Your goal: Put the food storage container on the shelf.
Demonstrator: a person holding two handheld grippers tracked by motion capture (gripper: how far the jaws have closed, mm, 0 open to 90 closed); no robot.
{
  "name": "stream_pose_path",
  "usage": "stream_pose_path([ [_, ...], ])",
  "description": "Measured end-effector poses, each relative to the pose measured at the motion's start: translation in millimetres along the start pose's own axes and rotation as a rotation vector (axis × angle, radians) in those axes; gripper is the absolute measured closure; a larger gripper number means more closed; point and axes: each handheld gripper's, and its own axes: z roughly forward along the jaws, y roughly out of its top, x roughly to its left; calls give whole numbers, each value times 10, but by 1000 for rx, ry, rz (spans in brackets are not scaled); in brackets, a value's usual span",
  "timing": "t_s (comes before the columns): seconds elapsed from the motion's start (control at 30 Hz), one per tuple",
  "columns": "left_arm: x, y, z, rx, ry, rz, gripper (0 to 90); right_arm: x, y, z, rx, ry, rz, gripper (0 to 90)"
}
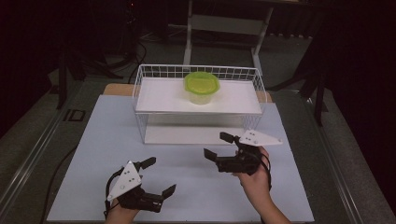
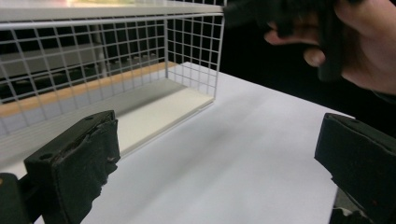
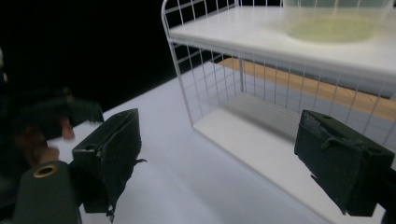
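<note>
At the near edge of the table (image 1: 107, 140) my left tool (image 1: 156, 176) rests low with its jaws spread wide and nothing between them, parked out of the way, I judge, so the other hand has room. A little farther in, my right tool (image 1: 220, 145) hangs just short of the white wire rack (image 1: 140, 91), its jaws wide apart and empty, aimed toward the rack's open front. Up on the rack's top shelf (image 1: 159, 95), well beyond both tools, stands the container with the green lid (image 1: 201, 87), upright and near the middle of the board, probably set there so it sits steady and clear of the wire rim. From my right tool's camera the container (image 3: 334, 21) is a pale blur cut off at the top, so I cannot make out what it holds. The room behind the rack is too dark to read
</note>
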Motion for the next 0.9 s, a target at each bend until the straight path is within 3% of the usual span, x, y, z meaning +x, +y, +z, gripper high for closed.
stream_pose_path([
  [0.03, 10, 0, -5, 4, 5, 2, 5, 12, -107, -47, -10, -14, -19, 145],
  [0.13, 36, -17, -14, 7, -2, -6, 5, 16, -208, -109, 5, -37, -43, 146],
  [0.37, 50, -69, 4, 49, -21, 2, 5, -2, -436, -195, 35, -45, -30, 146],
  [0.4, 49, -79, 4, 63, -18, -6, 5, -7, -534, -228, 54, -34, -14, 146],
  [0.5, 35, -87, -5, 73, -27, -17, 5, 9, -584, -266, 50, -61, -30, 145],
  [0.8, 59, -144, -74, 68, -32, -15, 5, -7, -705, -413, 78, -42, -53, 145],
  [0.9, 77, -166, -100, 64, -31, 7, 5, -30, -757, -487, 95, -60, -63, 144],
])
